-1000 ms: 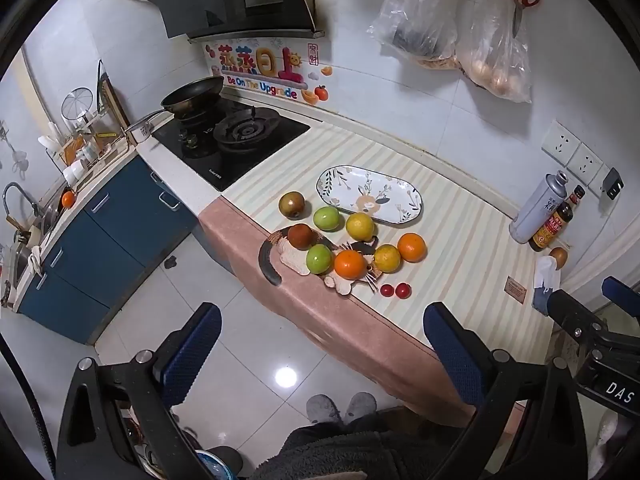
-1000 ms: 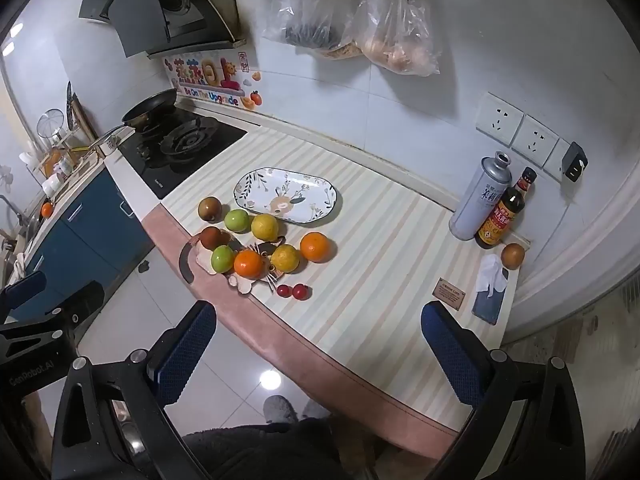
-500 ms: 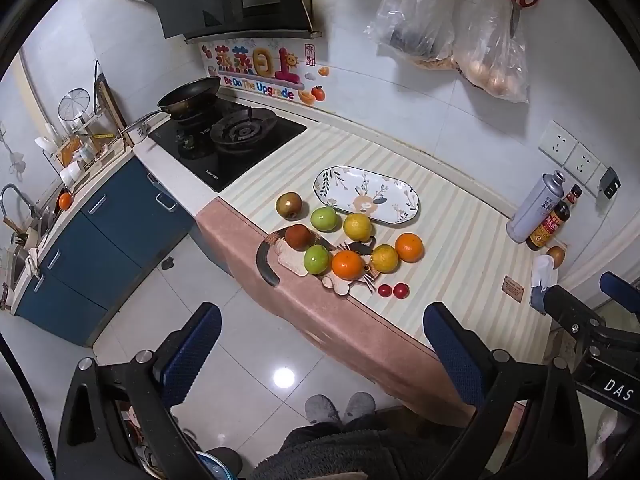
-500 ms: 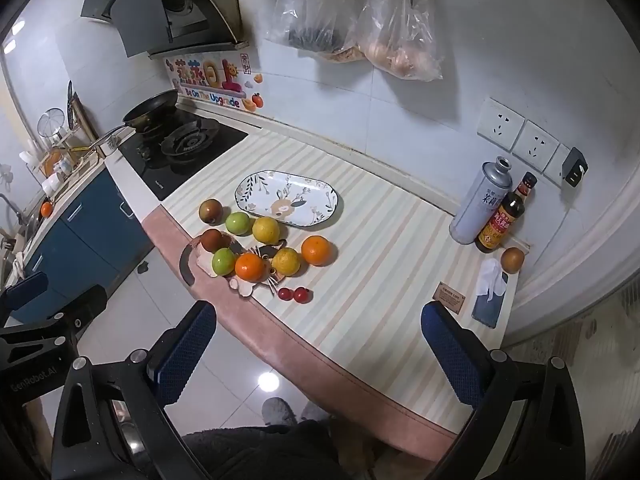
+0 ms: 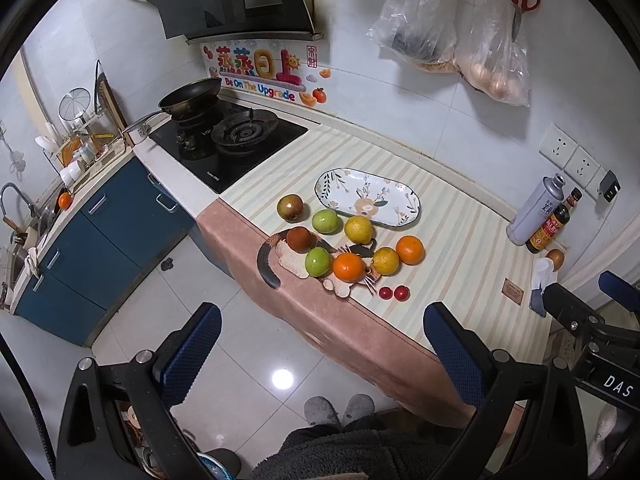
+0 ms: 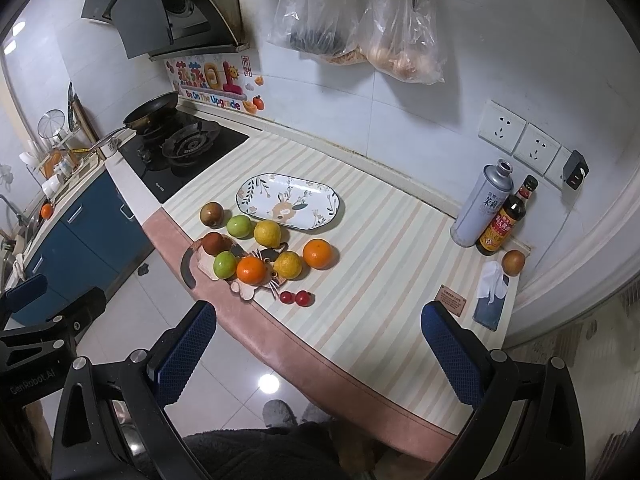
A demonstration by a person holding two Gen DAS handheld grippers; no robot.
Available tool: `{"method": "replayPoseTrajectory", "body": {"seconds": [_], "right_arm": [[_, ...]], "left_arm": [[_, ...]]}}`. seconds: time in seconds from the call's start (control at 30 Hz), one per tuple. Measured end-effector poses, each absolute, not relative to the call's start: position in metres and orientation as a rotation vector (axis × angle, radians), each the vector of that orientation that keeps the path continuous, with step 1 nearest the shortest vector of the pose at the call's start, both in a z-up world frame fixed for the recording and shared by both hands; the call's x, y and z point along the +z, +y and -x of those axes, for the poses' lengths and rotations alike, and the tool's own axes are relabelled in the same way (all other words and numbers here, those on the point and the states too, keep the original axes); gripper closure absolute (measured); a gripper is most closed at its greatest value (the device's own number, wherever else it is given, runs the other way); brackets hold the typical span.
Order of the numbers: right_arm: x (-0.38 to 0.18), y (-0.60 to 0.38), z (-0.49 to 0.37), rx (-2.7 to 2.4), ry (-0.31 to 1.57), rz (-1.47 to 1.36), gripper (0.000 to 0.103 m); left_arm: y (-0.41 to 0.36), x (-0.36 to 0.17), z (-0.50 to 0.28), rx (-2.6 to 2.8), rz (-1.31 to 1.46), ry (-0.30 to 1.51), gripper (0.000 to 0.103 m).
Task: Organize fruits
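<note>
Several fruits lie on the striped counter: an orange (image 5: 409, 249), a second orange (image 5: 348, 267), a yellow citrus (image 5: 359, 229), green apples (image 5: 325, 221), brown fruits (image 5: 289, 207) and two small red tomatoes (image 5: 394, 292). Some rest on a cat-shaped mat (image 5: 296, 266). An empty oval patterned plate (image 5: 367, 197) (image 6: 289, 201) stands behind them. My left gripper (image 5: 320, 354) is open and empty, held high over the floor in front of the counter. My right gripper (image 6: 318, 354) is open and empty, above the counter's front edge.
A gas stove (image 5: 228, 140) with a pan (image 5: 190, 96) is at the left. A grey can (image 6: 482, 204), a sauce bottle (image 6: 504, 220), a brown fruit (image 6: 513, 261) and a phone (image 6: 488, 312) stand at the right. Bags (image 6: 360, 20) hang on the wall.
Both grippers have drifted slightly; the counter and fruits sit a little nearer in view. Nothing was picked up or moved.
</note>
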State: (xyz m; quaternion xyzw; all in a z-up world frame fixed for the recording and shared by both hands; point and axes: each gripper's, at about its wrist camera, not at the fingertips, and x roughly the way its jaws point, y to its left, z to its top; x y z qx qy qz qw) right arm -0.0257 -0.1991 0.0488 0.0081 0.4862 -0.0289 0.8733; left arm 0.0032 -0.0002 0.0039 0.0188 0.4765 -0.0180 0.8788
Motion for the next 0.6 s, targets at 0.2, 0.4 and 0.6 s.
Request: {"method": "replayPoseTrajectory", "body": {"seconds": [0.2, 0.4, 0.6], "right_arm": [[0.0484, -0.1972, 0.0251, -0.059, 1.015, -0.015, 0.000], [0.0488, -0.1956, 0.0238, -0.059, 1.013, -0.017, 0.000], [0.0496, -0.1940, 0.0229, -0.057, 1.015, -0.014, 0.000]], "left_arm": [[0.0008, 0.0047, -0.0047, -0.038, -0.039, 0.992, 0.000], [0.0010, 0.0041, -0.0040, -0.038, -0.038, 0.991, 0.000], [0.0010, 0.0071, -0.0051, -0.036, -0.039, 0.984, 0.000]]}}
